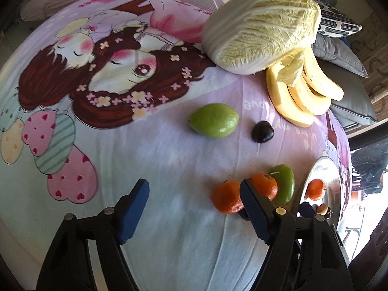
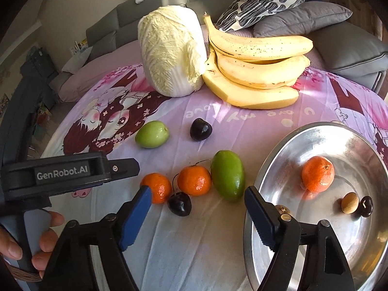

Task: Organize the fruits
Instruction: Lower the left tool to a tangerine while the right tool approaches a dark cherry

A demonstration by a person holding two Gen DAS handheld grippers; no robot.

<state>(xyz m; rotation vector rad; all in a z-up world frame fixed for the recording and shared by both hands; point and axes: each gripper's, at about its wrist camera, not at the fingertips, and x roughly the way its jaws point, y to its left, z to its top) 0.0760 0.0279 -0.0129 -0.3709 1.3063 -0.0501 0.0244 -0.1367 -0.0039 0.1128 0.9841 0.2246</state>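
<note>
On the cartoon-print sheet lie two oranges (image 2: 156, 186) (image 2: 194, 180), a long green fruit (image 2: 228, 175), a dark cherry (image 2: 180, 203), a rounder green fruit (image 2: 151, 134) and a dark plum (image 2: 200, 129). A steel bowl (image 2: 266, 150) at the right holds an orange (image 2: 317, 173), a small tan fruit (image 2: 349, 202) and a dark cherry (image 2: 366, 206). My right gripper (image 2: 197, 194) stands open above the cherry, touching nothing. My left gripper (image 1: 194, 189) is open over bare sheet, and its right finger (image 1: 252, 206) covers part of the oranges (image 1: 226, 197).
A napa cabbage (image 2: 172, 51) and a bunch of bananas (image 2: 257, 65) lie at the back of the sheet. Cushions (image 2: 303, 17) and a grey sofa sit behind them. A hand (image 2: 48, 237) holds the left tool's housing (image 2: 60, 172) at the left.
</note>
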